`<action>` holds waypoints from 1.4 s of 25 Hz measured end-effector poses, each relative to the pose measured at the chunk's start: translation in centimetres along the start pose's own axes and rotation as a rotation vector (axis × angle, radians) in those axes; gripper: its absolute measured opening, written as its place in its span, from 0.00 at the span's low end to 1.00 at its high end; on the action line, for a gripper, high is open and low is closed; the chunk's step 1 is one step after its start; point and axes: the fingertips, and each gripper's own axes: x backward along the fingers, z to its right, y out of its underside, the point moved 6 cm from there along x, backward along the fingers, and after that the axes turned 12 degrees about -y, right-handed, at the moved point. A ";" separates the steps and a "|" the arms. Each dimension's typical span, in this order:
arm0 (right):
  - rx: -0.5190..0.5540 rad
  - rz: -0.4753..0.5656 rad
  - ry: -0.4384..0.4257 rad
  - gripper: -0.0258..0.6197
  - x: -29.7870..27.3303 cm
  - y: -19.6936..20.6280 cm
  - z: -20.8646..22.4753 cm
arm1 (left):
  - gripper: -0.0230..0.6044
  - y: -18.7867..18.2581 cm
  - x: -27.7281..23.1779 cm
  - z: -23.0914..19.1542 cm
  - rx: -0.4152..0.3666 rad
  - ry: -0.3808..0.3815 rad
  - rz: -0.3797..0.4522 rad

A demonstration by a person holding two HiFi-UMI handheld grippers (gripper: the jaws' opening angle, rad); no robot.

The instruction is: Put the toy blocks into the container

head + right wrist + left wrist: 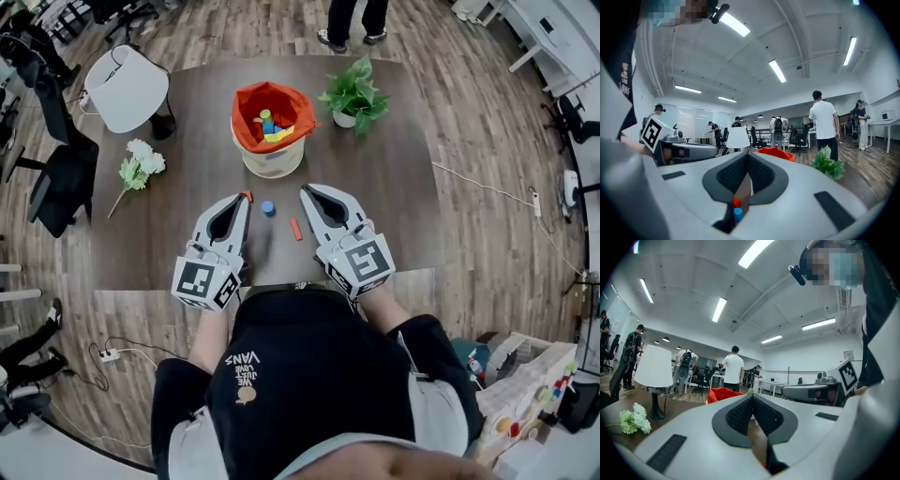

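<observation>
Both grippers are side by side over the near part of the counter [394,187]. The left gripper [246,199] has its jaws pressed together with nothing between them, and the right gripper [306,192] is the same, closed and empty. Between their tips lies a blue block [268,208]. A red block [296,229] lies at its 5 o'clock, just beside the right gripper. At 12 o'clock stands the container [272,161] with its red liner, several toy blocks [270,126] inside, and a potted plant [354,94] at its 3 o'clock.

Left gripper [246,198] closed, right gripper [306,191] closed
</observation>
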 end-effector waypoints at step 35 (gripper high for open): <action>0.005 -0.133 -0.023 0.07 -7.8 6.0 -1.1 | 0.05 -0.6 -1.0 -4.0 0.010 0.064 -0.012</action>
